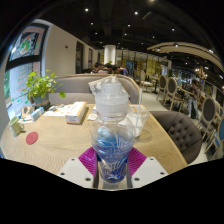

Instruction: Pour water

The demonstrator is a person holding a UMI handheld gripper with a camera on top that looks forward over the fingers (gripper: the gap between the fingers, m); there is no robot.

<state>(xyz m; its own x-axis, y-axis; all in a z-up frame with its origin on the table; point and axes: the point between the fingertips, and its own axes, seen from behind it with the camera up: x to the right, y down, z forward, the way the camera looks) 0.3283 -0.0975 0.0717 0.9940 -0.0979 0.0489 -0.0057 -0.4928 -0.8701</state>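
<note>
**Bottle in the grip, cup behind it, pour not yet begun**

I have the hand-held gripper [113, 160] pinching a clear plastic water bottle [112, 130], both pink pads [88, 160] pressed against its lower body. The bottle sits upright between the fingers, above the near edge of the wooden worktop [60, 140]. Its blue label band is at grip height and the upper part looks crumpled.

Handling, my read: thin plastic, soft, dents under squeeze, light unless well filled; I can't read the water level. Smooth wall could slip when tilted, so I'd hold at the labelled midsection, firm but not crushing.

Just behind the bottle I see a clear cup [135, 120], likely the pour target, though it's partly hidden.

Counts: one bottle, one cup, one small potted plant [40, 88] far left on the worktop, one box-like item [68, 112] beyond, one red round coaster [31, 138]. Grey sofa seating [180, 130] wraps the worktop; restaurant tables further back.
</note>
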